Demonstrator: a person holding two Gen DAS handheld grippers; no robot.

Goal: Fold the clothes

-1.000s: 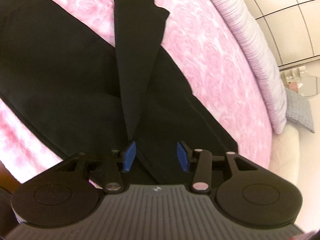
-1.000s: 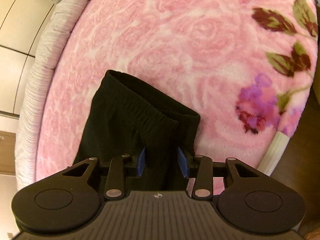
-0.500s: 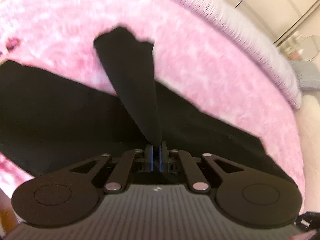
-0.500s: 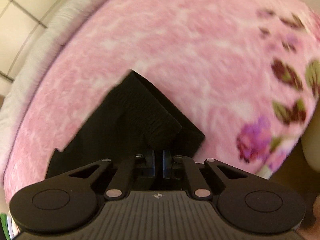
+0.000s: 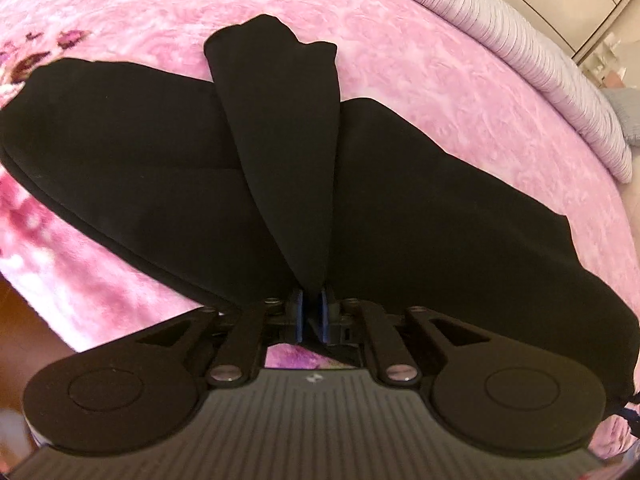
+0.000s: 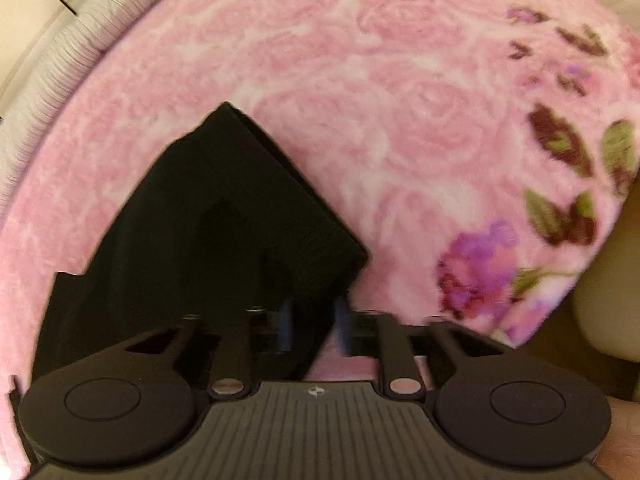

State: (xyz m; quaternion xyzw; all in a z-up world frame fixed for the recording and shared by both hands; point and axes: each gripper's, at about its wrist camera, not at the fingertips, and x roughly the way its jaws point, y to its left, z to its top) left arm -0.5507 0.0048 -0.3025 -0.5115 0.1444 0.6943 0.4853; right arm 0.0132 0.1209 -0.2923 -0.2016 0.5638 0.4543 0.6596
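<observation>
bare pink blanket (image 6: 400, 100) beyond black trousers (image 6: 224, 216)

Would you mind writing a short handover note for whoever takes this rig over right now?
Left gripper: jaws shut on a raised fold of the black fabric trousers, though they have just eased open slightly.
Right gripper: jaws have just been opening; the waistband corner sits between them, unpressed.
The trousers lie on the pink rose-patterned fleece blanket, partly gathered.
Done: fabric picked up at both ends.
Left: probably regrip with the right, complete the fold and flatten.
</observation>
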